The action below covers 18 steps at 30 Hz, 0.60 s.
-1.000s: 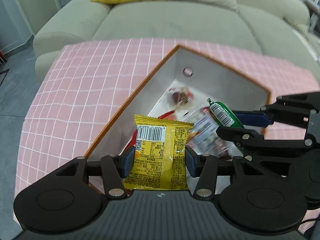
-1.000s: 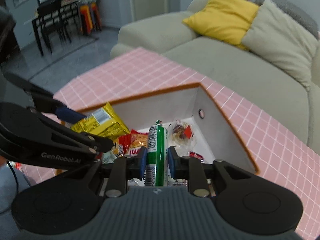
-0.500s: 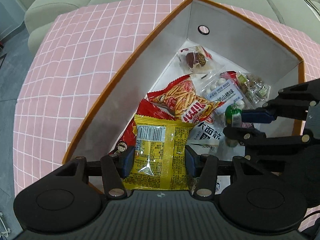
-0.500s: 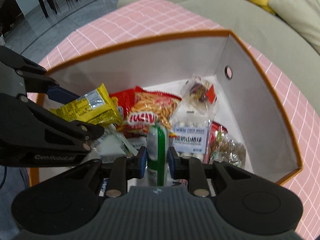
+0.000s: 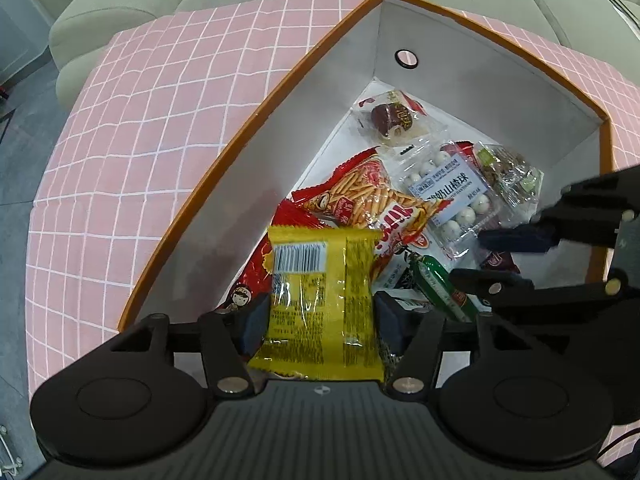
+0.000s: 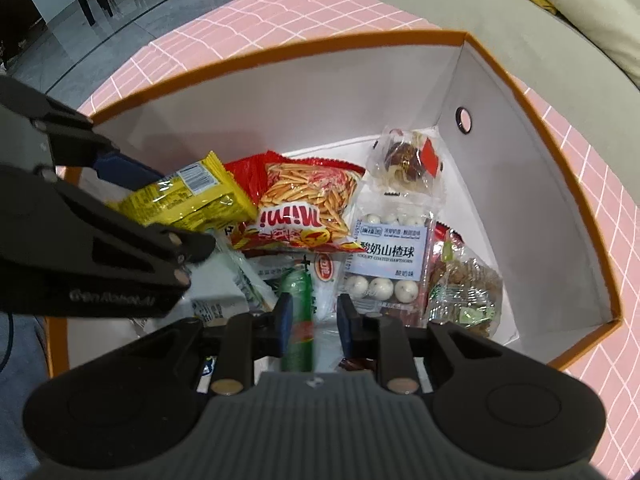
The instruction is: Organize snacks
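Both grippers have dropped from above the rim into the orange-edged box (image 5: 256, 120) since a second ago, and both have just been opening their jaws. The left gripper (image 5: 320, 316) has spread its blue pads; the yellow packet (image 5: 320, 300) is between them but the pads now stand just off its edges, so it looks released, resting on the red bags below. The right gripper (image 6: 312, 318) has parted too: the green sausage stick (image 6: 298, 320) lies between its pads, near the left one with a clear gap to the right one, so it is no longer clamped and leans on the white packets beneath. From the left wrist view the same green stick (image 5: 440, 284) shows slanted beside the yellow packet, with the right gripper's fingers (image 5: 516, 236) apart over it. Inside the box already sit the red stick-snack bag (image 6: 308, 204), the yoghurt hawthorn balls (image 6: 388, 256), a wrapped brown sweet (image 6: 408, 160) near the far corner and a clear bag of brown pieces (image 6: 464, 288). By these signs the two snacks count as delivered; the likely next need is lifting both grippers straight out without dragging either packet, the yellow one being the likelier to catch.
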Tool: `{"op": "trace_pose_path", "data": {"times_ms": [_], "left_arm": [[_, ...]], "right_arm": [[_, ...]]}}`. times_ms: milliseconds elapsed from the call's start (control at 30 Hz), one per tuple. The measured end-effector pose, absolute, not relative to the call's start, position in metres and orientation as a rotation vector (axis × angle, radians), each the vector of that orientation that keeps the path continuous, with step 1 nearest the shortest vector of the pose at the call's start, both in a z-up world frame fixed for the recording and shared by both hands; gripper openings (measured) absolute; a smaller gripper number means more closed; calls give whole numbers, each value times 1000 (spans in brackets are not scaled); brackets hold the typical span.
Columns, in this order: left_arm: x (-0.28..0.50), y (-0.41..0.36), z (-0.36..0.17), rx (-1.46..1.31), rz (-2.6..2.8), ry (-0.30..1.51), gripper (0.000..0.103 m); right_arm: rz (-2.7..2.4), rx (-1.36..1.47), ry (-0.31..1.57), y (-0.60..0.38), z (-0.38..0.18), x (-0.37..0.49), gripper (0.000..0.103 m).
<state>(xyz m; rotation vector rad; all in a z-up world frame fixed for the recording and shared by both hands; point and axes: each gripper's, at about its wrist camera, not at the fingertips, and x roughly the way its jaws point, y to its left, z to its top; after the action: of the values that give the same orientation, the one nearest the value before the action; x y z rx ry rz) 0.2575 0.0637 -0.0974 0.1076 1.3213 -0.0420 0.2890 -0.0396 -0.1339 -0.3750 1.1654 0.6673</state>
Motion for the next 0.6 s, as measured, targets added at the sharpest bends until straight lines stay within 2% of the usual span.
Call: {"op": "trace_pose_path", "data": {"times_ms": [267,367,600], "left_arm": [[246,72,-73,98,-23,1274,77],[240,74,-56,89,-20,1226,78],[215,72,-9,80,-7,1061,80]], "right_arm": [[608,-368,1100,-49,-107,281,65],[594,-354,1058,-52,-88,278,69],[536,-339,906,-67,-37,258,89]]}}
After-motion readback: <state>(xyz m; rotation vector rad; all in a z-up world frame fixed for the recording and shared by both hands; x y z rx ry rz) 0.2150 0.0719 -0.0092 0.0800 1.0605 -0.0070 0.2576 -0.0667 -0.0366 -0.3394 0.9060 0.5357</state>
